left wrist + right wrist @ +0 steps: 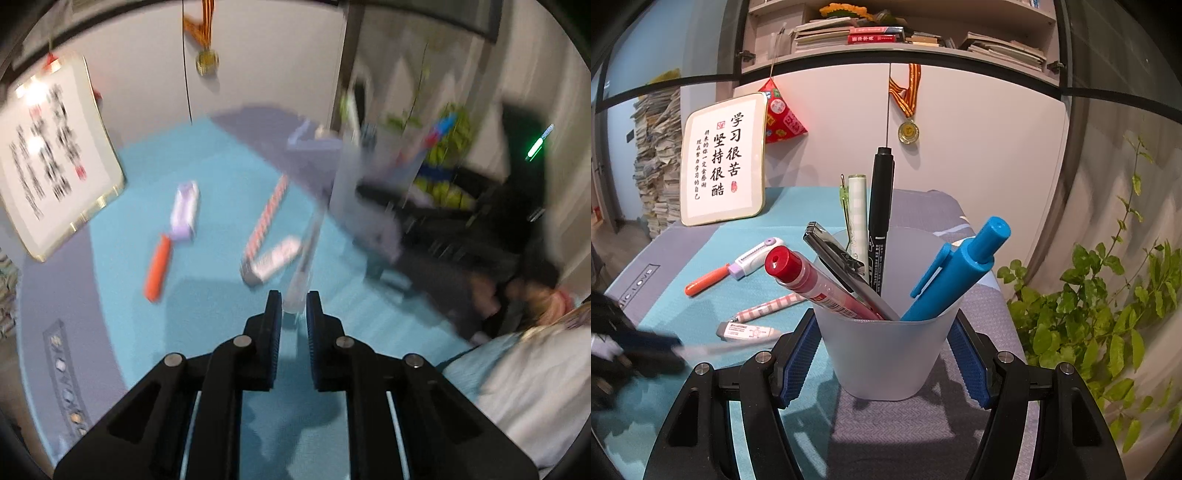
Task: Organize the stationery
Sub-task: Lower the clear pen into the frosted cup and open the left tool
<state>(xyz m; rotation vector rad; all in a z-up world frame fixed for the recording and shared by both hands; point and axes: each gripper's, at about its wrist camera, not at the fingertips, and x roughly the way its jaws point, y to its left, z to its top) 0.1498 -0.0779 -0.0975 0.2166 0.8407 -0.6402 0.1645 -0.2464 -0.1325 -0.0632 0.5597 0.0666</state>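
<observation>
While the right gripper (884, 363) clamps both blue pads against the sides of a frosted grey pen cup (886, 354) at the bottom centre of the right wrist view, the left gripper (294, 306) is clenched on one end of a pale, translucent pen (304, 266), which juts forward from between its tips at the centre of the blurred left wrist view. That same pen shows as a smeared streak at the lower left of the right wrist view, just above the teal desk mat (701, 251) and well short of the cup. The step in hand looks like picking up another loose pen; the next move probably calls for lifting it, carrying it to the cup and lowering it into the gap among the pens there. Inside the cup stand a red-capped pen (812, 280), a silver-grey pen (836, 254), a pale green pen (857, 214), a black marker (881, 206) and a blue click pen (960, 269). Left on the mat, at the left of the frame, lie an orange-handled cutter (707, 280), a lilac correction tape (757, 256), a pink checked pen (768, 306) and a white correction pen (748, 330).
</observation>
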